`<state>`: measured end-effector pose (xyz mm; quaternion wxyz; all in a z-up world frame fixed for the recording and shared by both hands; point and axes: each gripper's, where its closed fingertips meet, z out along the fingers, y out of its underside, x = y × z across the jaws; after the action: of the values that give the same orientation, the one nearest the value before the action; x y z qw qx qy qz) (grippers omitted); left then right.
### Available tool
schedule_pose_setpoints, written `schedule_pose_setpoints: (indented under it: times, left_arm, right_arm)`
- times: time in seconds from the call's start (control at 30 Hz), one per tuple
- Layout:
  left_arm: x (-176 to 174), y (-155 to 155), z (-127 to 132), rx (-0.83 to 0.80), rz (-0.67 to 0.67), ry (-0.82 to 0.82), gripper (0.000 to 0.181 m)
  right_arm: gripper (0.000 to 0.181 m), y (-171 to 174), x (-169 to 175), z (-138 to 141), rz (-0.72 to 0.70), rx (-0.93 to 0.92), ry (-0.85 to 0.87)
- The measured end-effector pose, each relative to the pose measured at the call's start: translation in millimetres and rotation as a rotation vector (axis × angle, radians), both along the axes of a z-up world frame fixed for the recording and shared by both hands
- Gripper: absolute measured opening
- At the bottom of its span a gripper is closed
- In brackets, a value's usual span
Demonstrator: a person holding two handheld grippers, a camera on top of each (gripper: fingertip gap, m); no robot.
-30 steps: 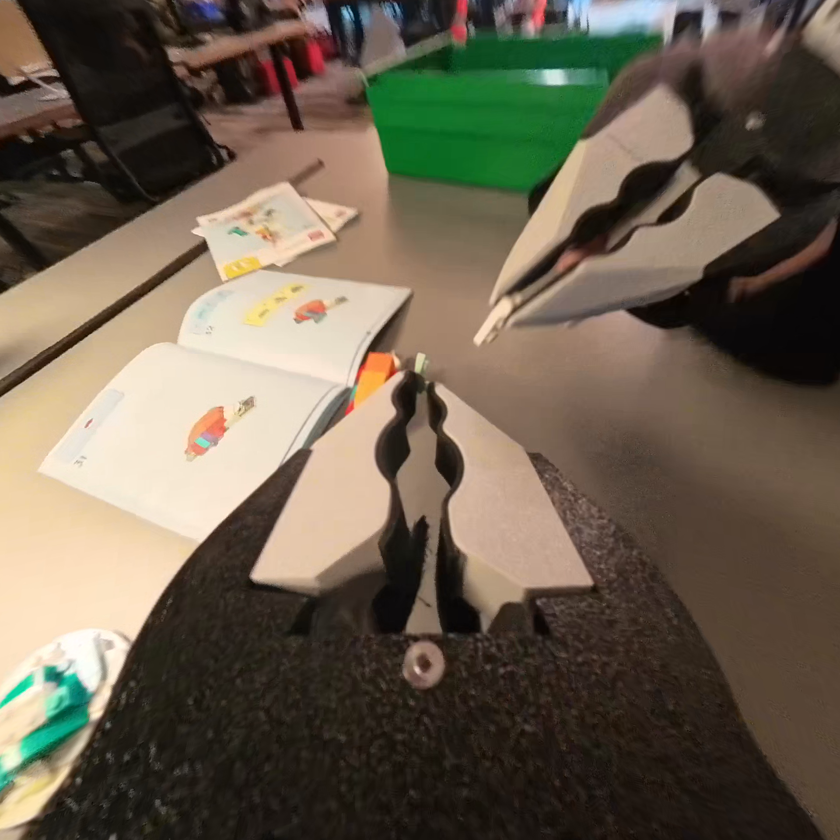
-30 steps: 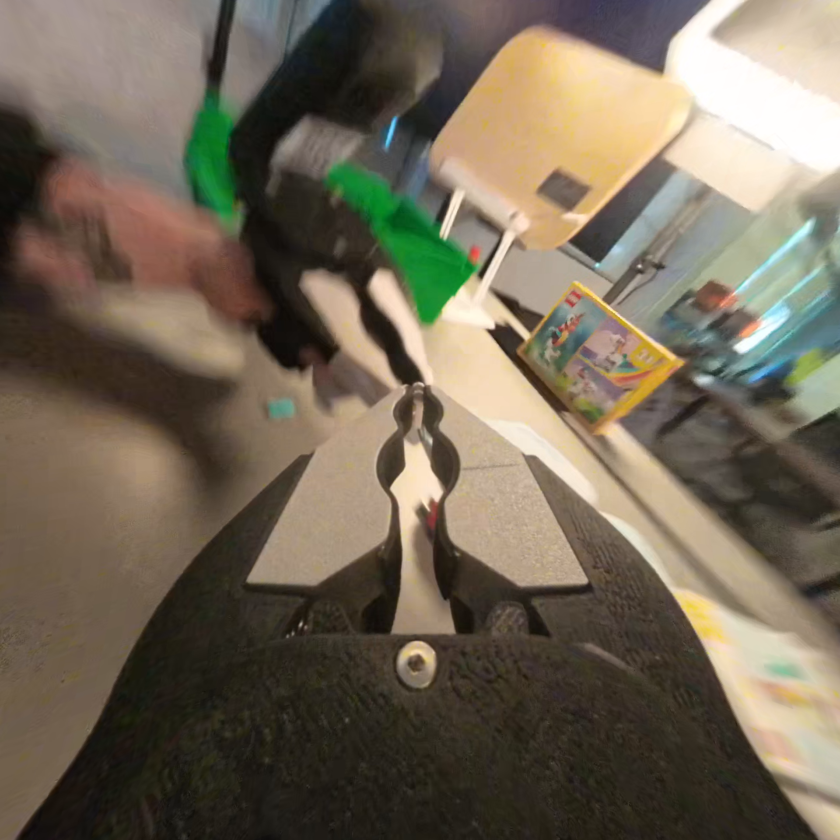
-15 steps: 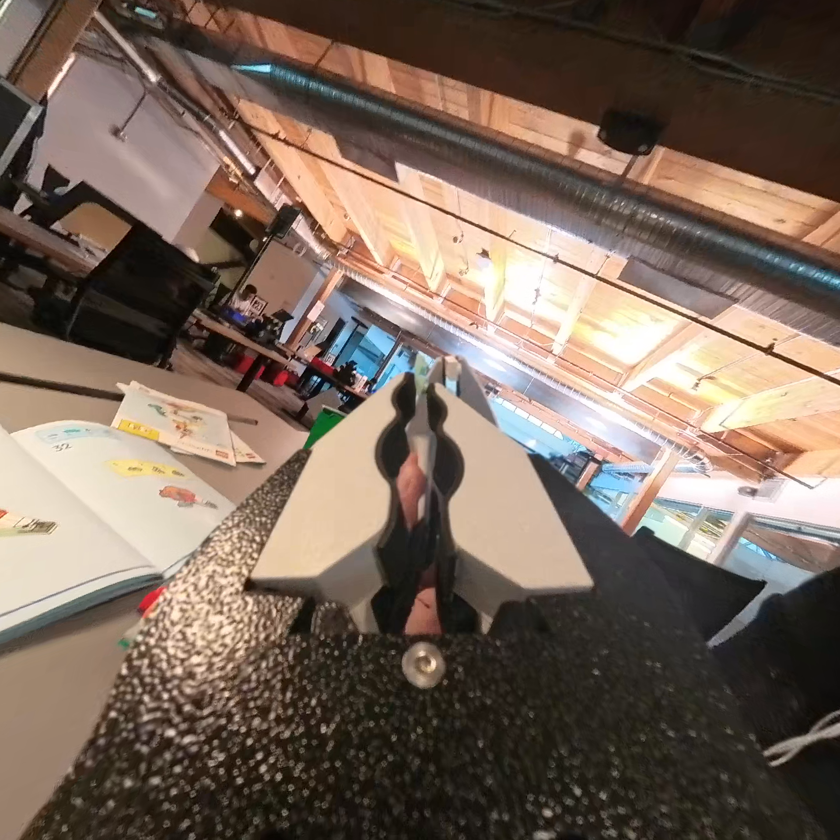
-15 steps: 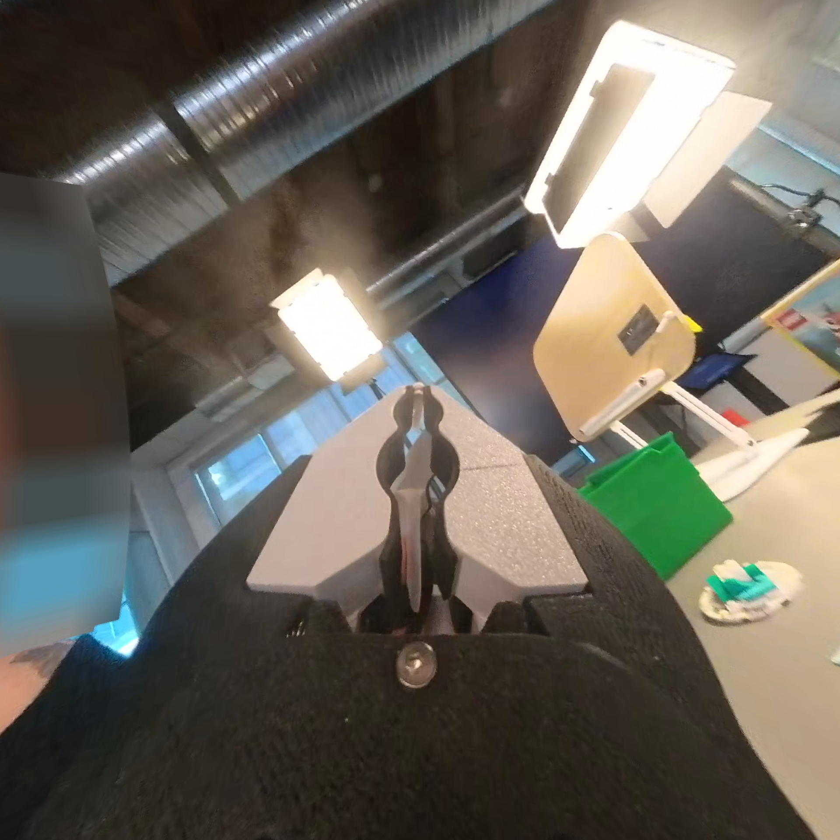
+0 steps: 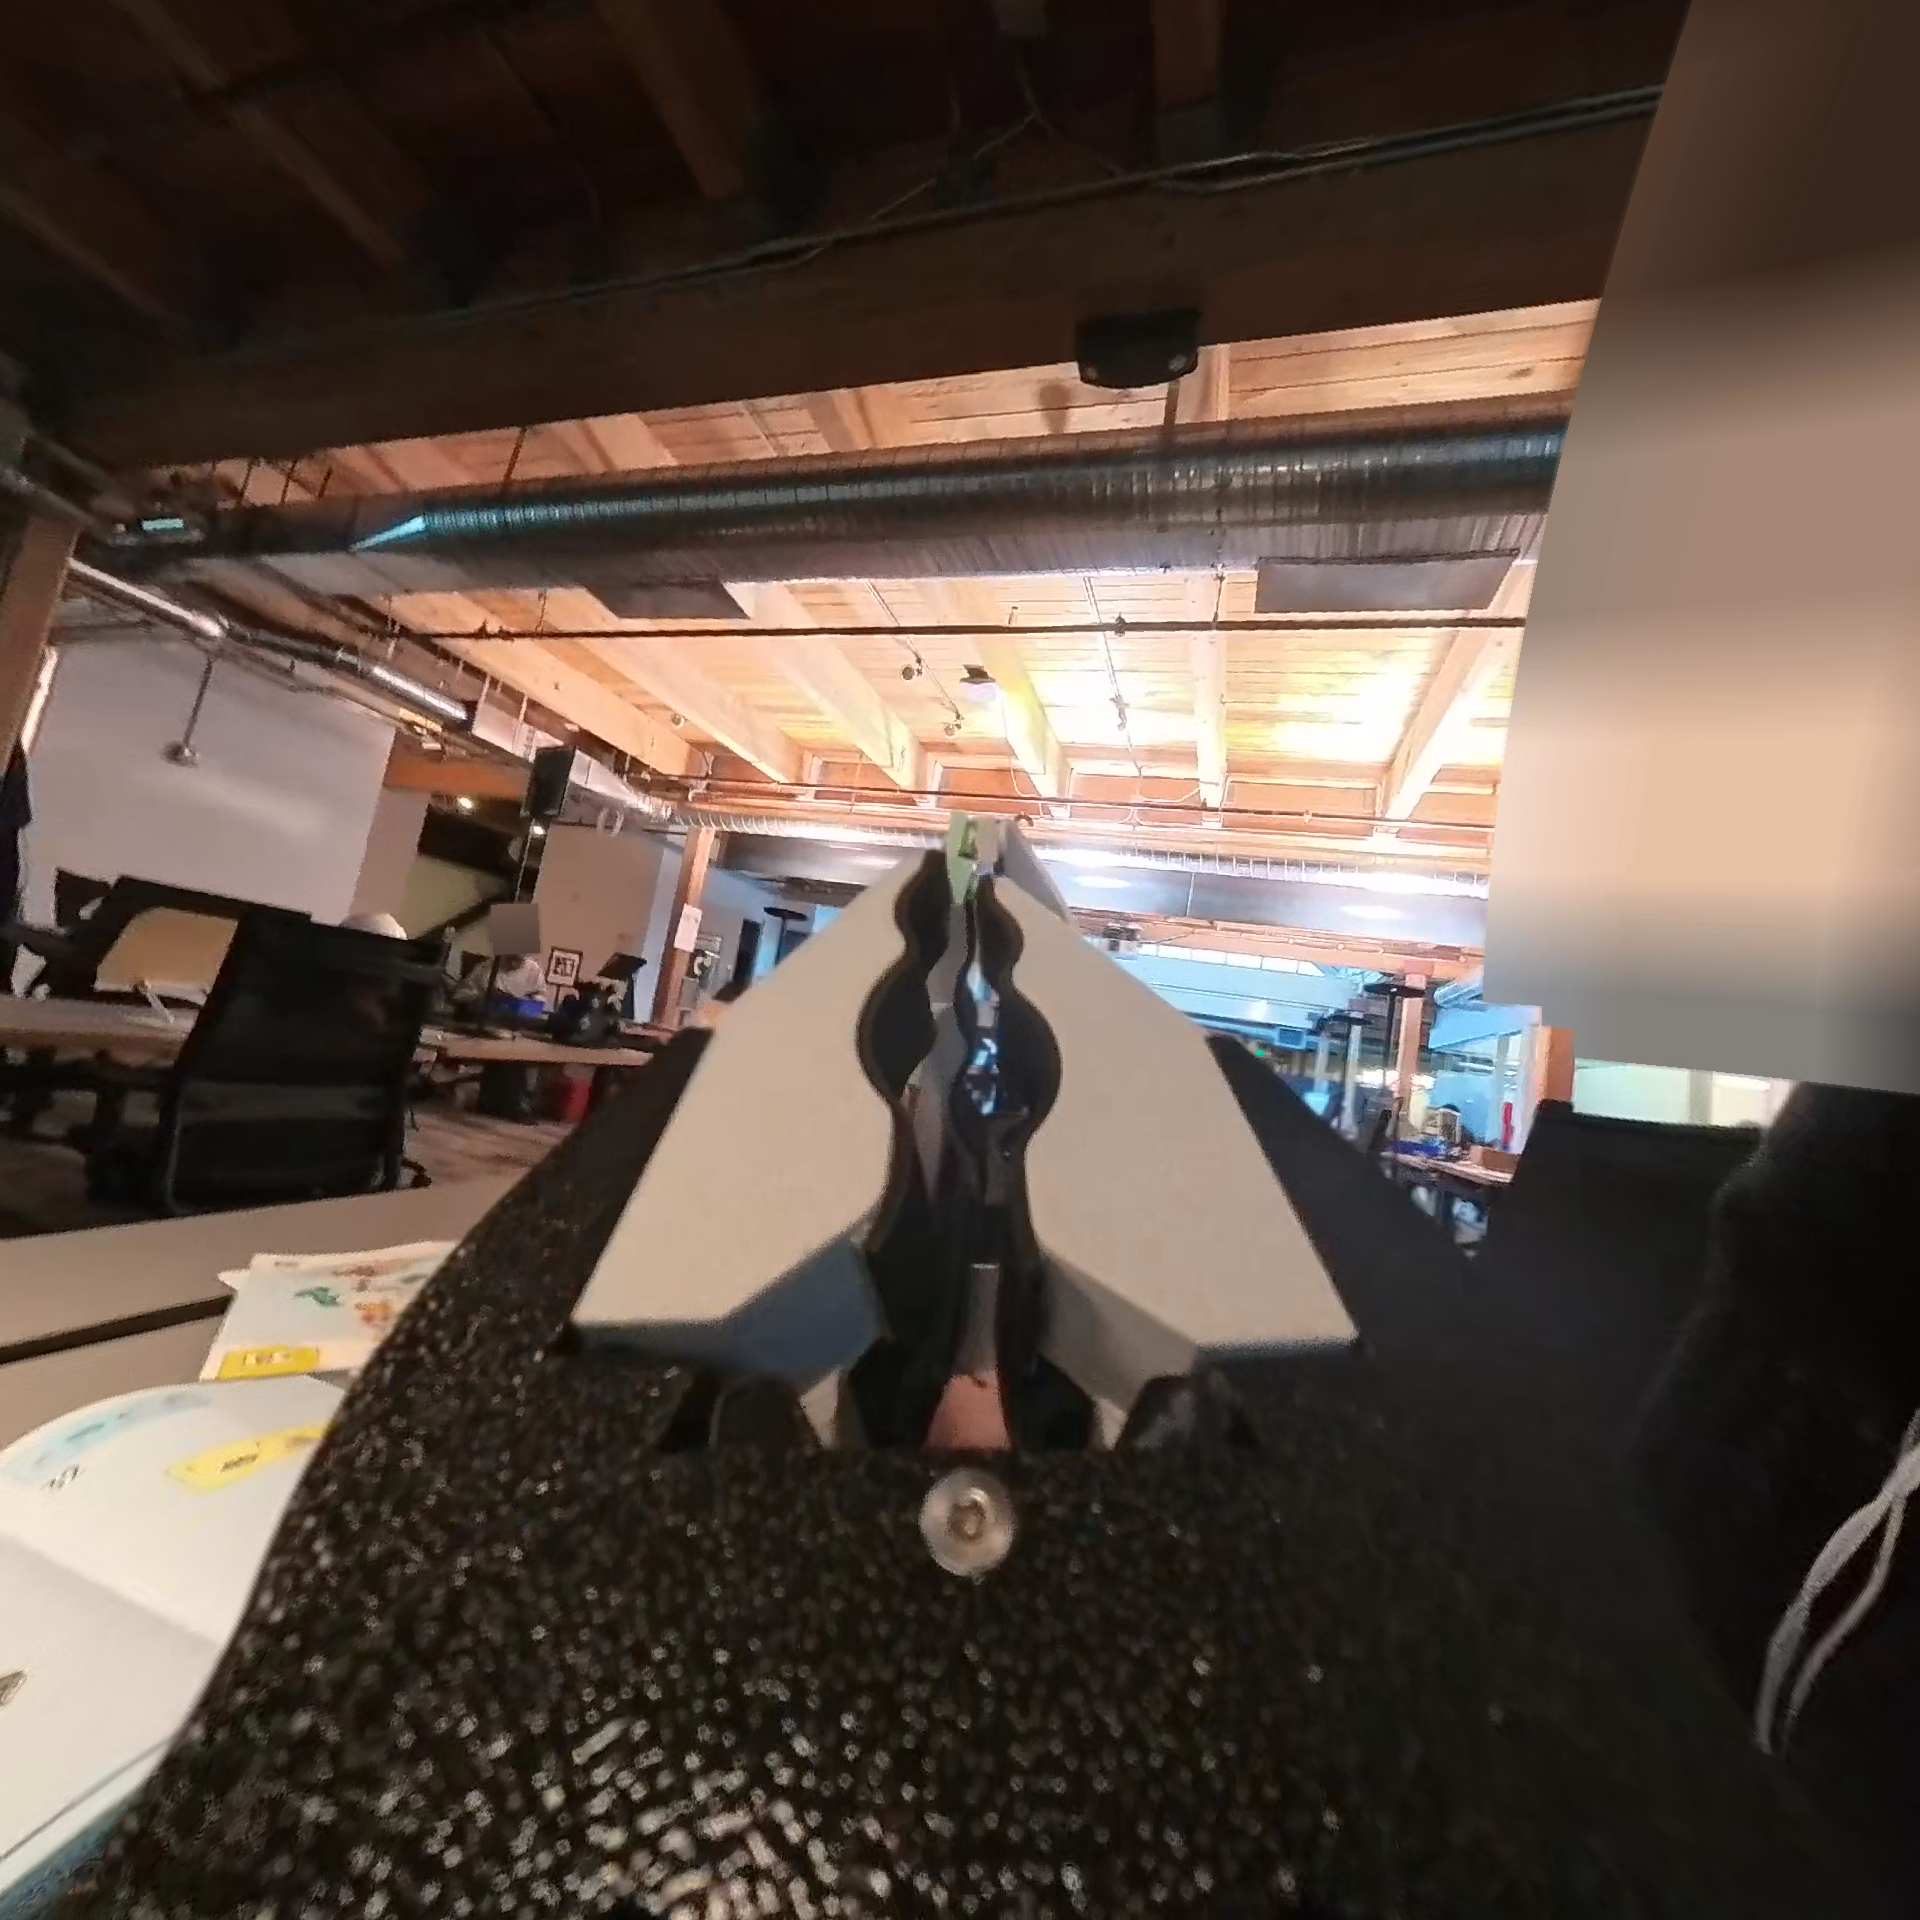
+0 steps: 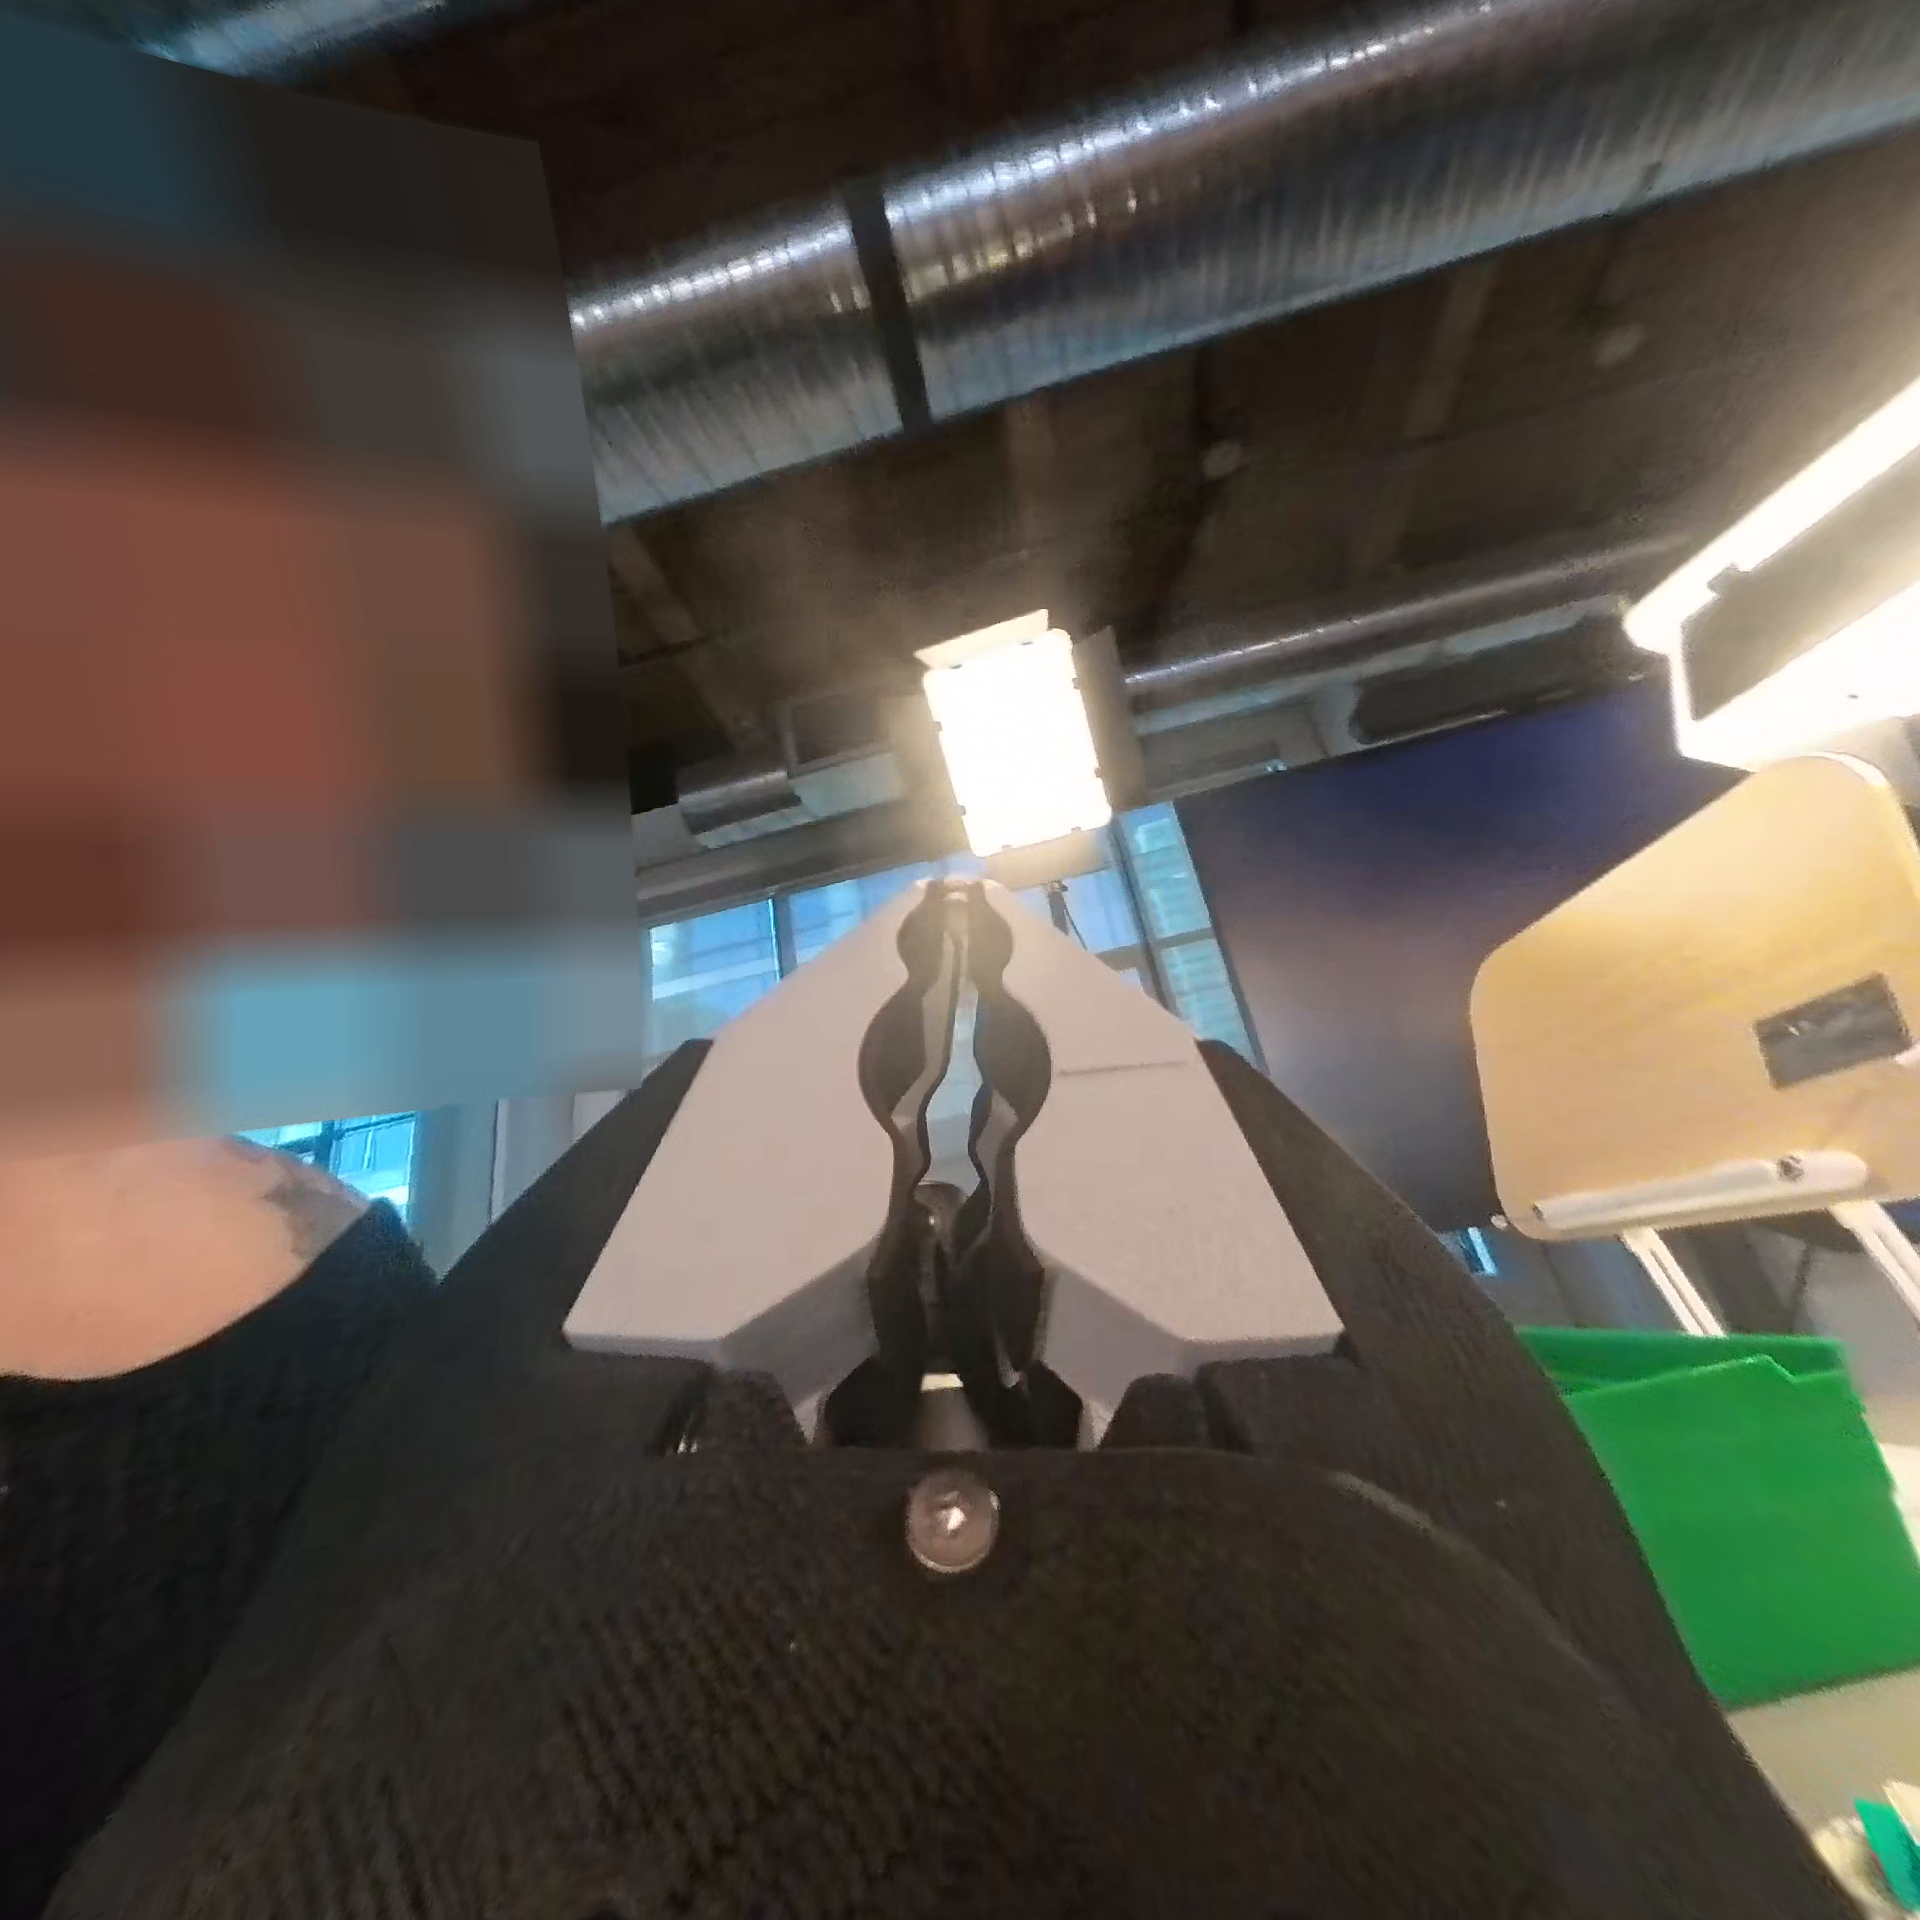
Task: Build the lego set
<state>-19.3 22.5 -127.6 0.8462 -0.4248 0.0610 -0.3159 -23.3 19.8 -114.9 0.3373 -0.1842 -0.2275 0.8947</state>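
Green piece pinched in my left gripper tips | right gripper closed, apparently empty | both aimed ceilingward

Grey table — instruction booklets; green bin

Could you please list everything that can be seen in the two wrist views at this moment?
Small green piece: one, pale green, pinched at the left gripper's tip.
Open instruction booklet: one, white and pale blue, on the table at lower left of the left wrist view.
Leaflets: a small stack, white with yellow, beyond the booklet.
Table: one, grey, low at left.
Office chair: one, black, behind the table.
Green bin: one, at right of the right wrist view.
Lamp panel: one, lit, overhead.
Tan board: one, on a white stand, at right.
Ducts: silver, under the ceiling.
Left gripper: grey fingers, shut on the piece.
Right gripper: grey fingers, tips together; any contents unclear.
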Motion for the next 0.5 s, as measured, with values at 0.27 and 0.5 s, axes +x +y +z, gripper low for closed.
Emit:
schedule_pose_setpoints:
  times: [0.27, 0.5]
  left_arm:
    - [6.0, -7.7, 3.9, 0.055, 0.106, 0.115, 0.003]
    - [8.2, -6.9, 2.4, 0.052, 0.247, 0.235, 0.004]
  right_arm:
    - [0.003, -9.9, 7.3, 2.9, -0.058, 0.071, 0.048]
    - [0.002, -11.4, 9.5, 2.3, -0.212, 0.186, 0.053]
